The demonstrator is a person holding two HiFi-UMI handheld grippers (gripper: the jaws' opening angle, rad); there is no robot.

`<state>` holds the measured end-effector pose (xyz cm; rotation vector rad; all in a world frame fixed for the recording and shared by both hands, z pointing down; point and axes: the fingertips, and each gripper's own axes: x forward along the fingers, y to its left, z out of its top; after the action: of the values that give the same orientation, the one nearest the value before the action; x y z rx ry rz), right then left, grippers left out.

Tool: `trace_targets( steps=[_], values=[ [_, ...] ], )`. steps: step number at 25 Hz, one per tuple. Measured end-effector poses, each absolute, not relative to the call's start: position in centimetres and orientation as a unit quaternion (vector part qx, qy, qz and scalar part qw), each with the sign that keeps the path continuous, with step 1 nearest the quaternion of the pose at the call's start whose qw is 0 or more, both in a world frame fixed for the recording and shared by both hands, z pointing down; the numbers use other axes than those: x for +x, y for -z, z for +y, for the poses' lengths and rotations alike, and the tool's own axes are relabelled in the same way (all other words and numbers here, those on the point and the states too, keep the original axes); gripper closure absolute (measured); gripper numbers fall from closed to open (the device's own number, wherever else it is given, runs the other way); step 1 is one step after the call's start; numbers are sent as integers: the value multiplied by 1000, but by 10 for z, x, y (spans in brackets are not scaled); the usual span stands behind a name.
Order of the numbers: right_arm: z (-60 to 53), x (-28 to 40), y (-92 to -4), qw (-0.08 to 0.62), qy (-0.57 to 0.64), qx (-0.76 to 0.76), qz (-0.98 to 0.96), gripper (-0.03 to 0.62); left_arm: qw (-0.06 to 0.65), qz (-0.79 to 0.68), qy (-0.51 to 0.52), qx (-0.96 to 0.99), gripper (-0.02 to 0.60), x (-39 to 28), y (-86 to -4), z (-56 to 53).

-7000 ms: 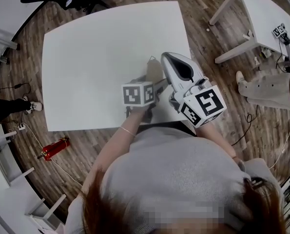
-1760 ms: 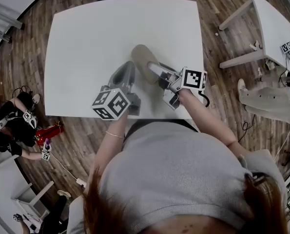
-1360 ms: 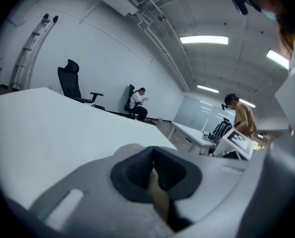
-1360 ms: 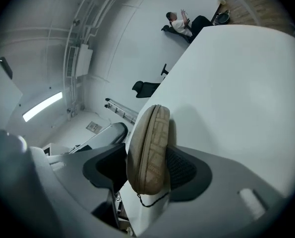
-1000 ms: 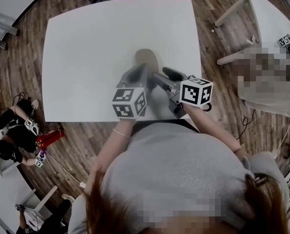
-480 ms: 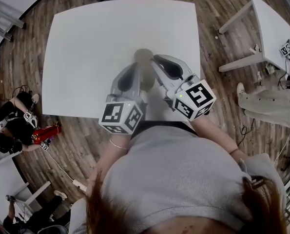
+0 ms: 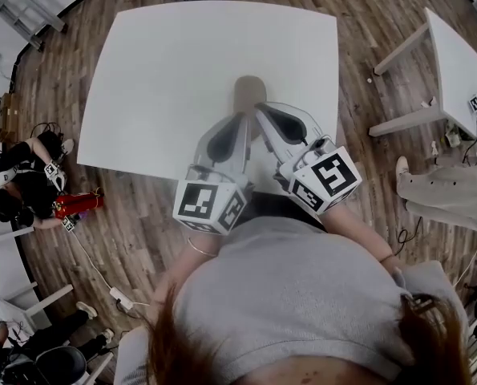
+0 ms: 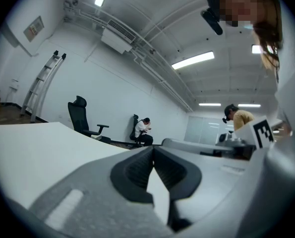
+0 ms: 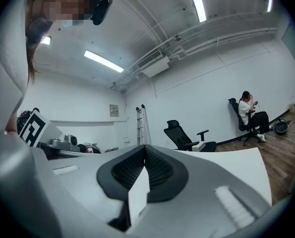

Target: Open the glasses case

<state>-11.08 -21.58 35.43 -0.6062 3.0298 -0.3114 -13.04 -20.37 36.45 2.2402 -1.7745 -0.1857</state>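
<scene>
The jaws of our left gripper (image 8: 153, 150) are clenched together on nothing. Those of our right gripper (image 9: 145, 148) have just closed, also empty. Both hang side by side above the near edge of the white square table (image 7: 158, 70). The taupe oval glasses case (image 7: 249, 93) lies just beyond their tips.
</scene>
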Motion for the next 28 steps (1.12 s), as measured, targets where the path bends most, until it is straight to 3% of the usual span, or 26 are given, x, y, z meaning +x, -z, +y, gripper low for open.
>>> trace_targets(
  steps=[9,19,28],
  values=[
    [-127,-91,-340,31,80,-206,975,589,112,-628,65,767,580,-123,-351,-106],
    [68,-58,-327,22,83,-219,972,589,120,-635,77,759,580,-107,-335,87],
    [146,-20,-324,15,68,-239,969,589,125,-608,84,780,580,-65,-340,154]
  ],
)
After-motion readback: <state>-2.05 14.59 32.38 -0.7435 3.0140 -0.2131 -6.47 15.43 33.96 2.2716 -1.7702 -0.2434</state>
